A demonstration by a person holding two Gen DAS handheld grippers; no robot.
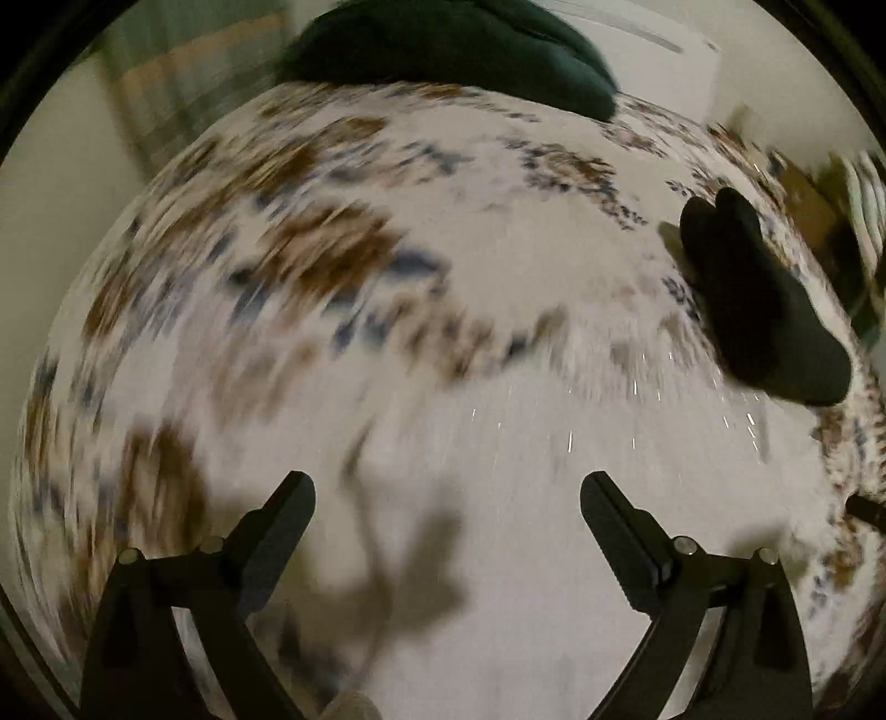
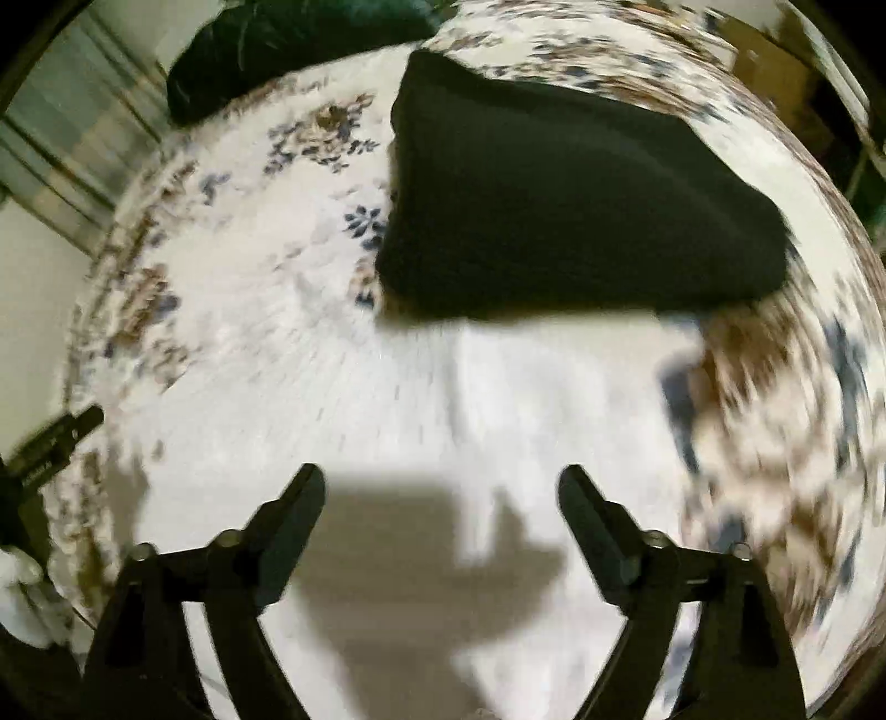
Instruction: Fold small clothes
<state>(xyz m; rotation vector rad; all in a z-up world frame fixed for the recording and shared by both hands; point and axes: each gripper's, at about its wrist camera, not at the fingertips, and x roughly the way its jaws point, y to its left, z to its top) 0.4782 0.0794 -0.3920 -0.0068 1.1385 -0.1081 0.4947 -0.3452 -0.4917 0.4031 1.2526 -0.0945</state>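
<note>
A folded black garment (image 2: 565, 205) lies flat on the white floral bedsheet (image 2: 266, 310), ahead of my right gripper (image 2: 443, 487), which is open with nothing between its fingers. The left wrist view shows the same black garment (image 1: 758, 299) far to the right, well away from my left gripper (image 1: 448, 493), also open and empty over bare sheet (image 1: 498, 288). Both views are blurred by motion. The left gripper's fingers (image 2: 61, 437) poke in at the left edge of the right wrist view.
A dark green pile of cloth (image 1: 459, 50) sits at the far edge of the bed, and the right wrist view has the green cloth (image 2: 266, 44) at top left. Furniture and a wall lie beyond the bed. White fabric (image 2: 22, 598) shows at the lower left.
</note>
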